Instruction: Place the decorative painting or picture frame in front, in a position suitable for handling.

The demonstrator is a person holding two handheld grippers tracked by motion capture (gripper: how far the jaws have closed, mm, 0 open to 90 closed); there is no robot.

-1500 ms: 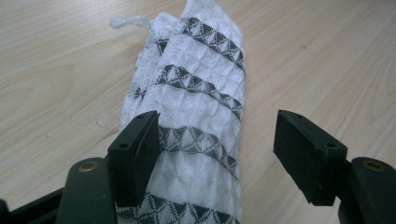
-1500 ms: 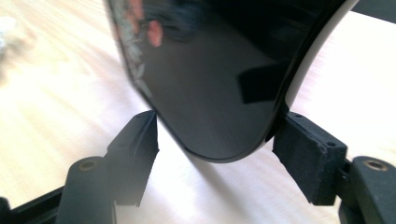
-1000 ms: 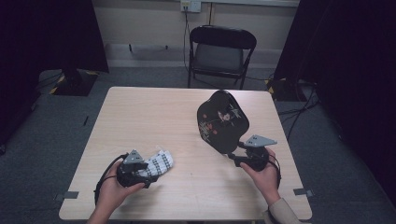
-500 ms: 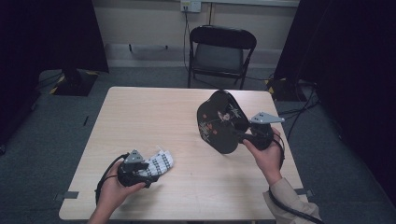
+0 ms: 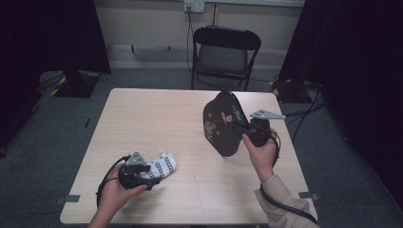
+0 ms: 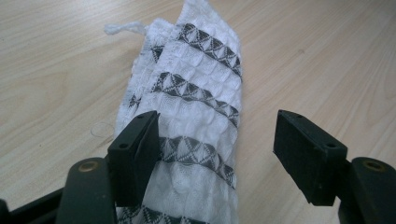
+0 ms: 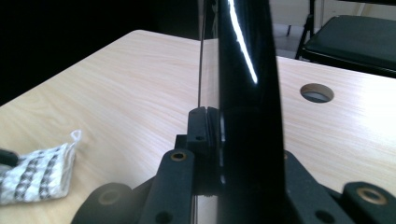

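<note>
Your right gripper [image 5: 241,130] has just clamped shut on the black lacquered plate [image 5: 223,123], held tilted above the table [image 5: 157,109]. Your left gripper [image 6: 217,154], jaws apart, straddles the folded white patterned cloth [image 6: 196,121].

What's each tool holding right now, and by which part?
Right tool is clamped on the black tray's rim, holding it tilted up off the table. Left tool holds nothing; its jaws stand open astride the folded cloth.

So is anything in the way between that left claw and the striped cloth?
Nothing visible. The left gripper has its jaws open on either side of the striped cloth, which lies flat on the table between them, not yet pinched.
</note>
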